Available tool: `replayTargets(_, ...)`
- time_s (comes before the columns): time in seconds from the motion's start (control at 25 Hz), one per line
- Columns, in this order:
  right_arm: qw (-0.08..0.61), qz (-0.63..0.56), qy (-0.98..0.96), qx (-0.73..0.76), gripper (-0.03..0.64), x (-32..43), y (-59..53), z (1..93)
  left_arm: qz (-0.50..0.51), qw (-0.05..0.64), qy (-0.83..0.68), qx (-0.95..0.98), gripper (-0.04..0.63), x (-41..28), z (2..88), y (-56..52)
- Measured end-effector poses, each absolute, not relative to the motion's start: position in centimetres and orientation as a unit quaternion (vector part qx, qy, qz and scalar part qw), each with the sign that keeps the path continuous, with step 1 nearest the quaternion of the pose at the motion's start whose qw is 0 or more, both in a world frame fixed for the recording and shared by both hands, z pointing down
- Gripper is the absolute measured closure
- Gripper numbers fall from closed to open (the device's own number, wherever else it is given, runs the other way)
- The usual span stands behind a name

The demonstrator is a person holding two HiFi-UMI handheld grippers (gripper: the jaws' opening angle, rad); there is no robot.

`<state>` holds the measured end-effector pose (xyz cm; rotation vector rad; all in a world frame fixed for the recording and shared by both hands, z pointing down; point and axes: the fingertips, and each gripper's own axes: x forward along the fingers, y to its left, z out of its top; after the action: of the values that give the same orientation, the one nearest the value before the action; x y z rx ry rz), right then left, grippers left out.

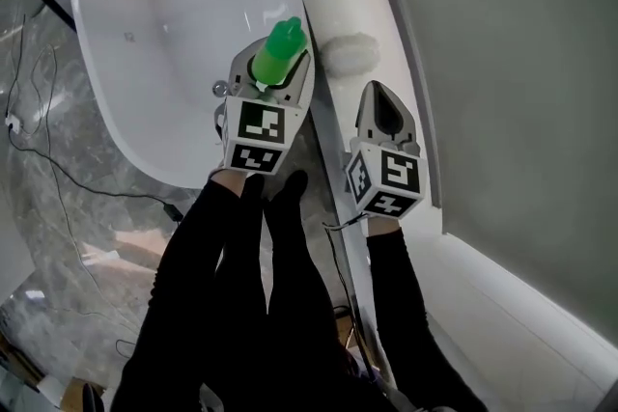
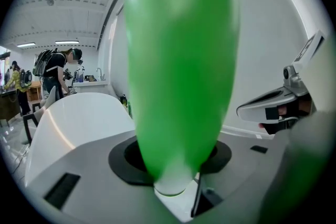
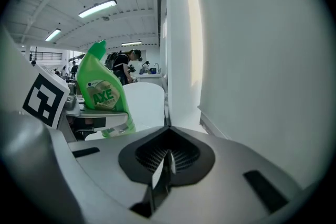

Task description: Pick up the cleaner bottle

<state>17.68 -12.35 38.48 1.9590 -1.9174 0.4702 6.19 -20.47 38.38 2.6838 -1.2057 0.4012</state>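
The green cleaner bottle [image 1: 281, 46] stands up between the jaws of my left gripper [image 1: 275, 65], which is shut on it, over the rim of the bathtub. In the left gripper view the bottle [image 2: 178, 60] fills the middle, its pale lower end wedged between the jaws. The right gripper view shows the bottle [image 3: 102, 93] from the side, upright, with a printed label, held by the left gripper [image 3: 92, 119]. My right gripper [image 1: 386, 103] hangs to the right of it above a white ledge; its jaws meet at a point with nothing between them.
A white bathtub [image 1: 164, 24] lies at the upper left on a grey marble floor with black cables [image 1: 58, 178]. A white ledge [image 1: 348, 53] and a grey wall panel [image 1: 521, 63] run along the right. The person's black-clad legs [image 1: 251, 304] fill the bottom. People stand far off [image 2: 58, 73].
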Motion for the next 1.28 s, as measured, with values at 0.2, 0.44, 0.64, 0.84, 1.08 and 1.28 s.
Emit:
replayTargets(0.2,0.18,0.15,-0.7,0.675,0.615,14.1,-13.5,36.7,0.133,0.087,-0.428,0.89,0.397,1.9,37.0,-20.5)
replayTargets(0.44,0.179,0.14,-0.722,0.654,0.615,10.3,-13.9,35.3,0.129,0.087,-0.447,0.881,0.4,-2.1,35.5,-20.3)
replayTargets(0.64,0.182,0.13,-0.735,0.64,0.615,7.8,-14.0,34.0,0.121,0.083,-0.455,0.878,0.403,-4.6,33.8,-20.0)
replayTargets(0.84,0.183,0.122,-0.747,0.627,0.615,5.2,-14.2,33.0,0.12,0.082,-0.462,0.875,0.405,-7.2,32.6,-19.5)
replayTargets(1.08,0.183,0.116,-0.764,0.608,0.615,1.7,-14.4,32.4,0.128,0.087,-0.475,0.866,0.407,-10.6,32.3,-18.7)
replayTargets(1.28,0.185,0.113,-0.777,0.591,0.615,-0.9,-14.5,32.3,0.136,0.089,-0.49,0.857,0.407,-13.4,32.3,-18.0)
